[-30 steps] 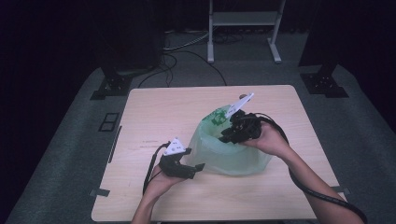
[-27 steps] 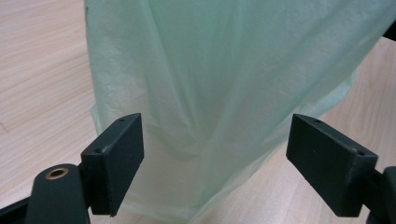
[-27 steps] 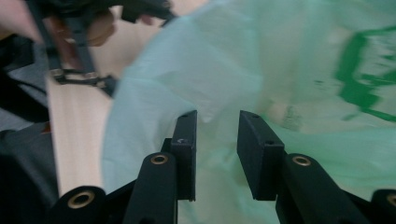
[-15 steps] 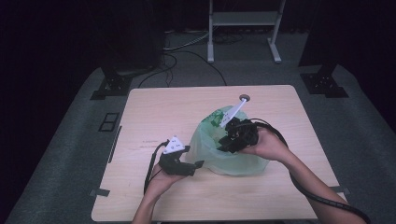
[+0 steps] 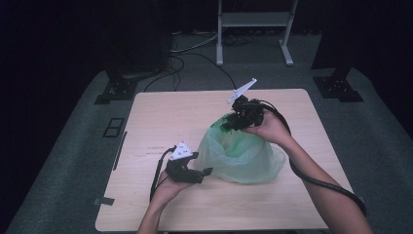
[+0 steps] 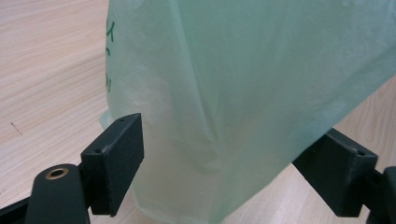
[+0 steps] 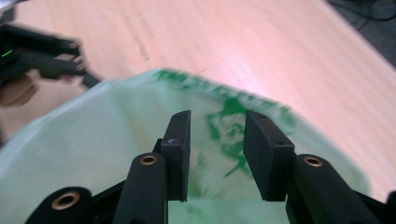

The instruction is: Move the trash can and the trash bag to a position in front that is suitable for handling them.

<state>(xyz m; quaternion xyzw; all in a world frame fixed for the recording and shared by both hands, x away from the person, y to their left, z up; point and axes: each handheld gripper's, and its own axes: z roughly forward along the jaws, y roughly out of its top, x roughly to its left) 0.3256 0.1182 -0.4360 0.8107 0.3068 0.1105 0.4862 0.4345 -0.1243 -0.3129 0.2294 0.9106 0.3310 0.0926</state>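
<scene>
High view: a pale green bag (image 5: 243, 158) sits right of centre on a wooden surface (image 5: 160, 117), its mouth facing up. The left gripper (image 5: 207, 172) rests low at the bag's left flank, its jaw tips reaching the plastic. The right gripper (image 5: 229, 126) hangs over the far rim of the mouth, pointing down and left toward the opening. The right one is nearer the mouth, the left nearer the base. Whatever is inside the bag cannot be made out.

Left gripper view: the left gripper (image 6: 219, 158) is wide open, with a fold of the bag (image 6: 243, 93) bulging between its jaws. The jaws do not pinch the plastic. The bag's top is cut off by the frame.

Right gripper view: the right gripper (image 7: 217, 154) is partly open with nothing between its jaws. The bag's rim (image 7: 224, 88), printed in darker green, lies just ahead and below. The picture is blurred, so the print is unreadable. The left gripper (image 7: 81, 70) shows far off at the upper left.
</scene>
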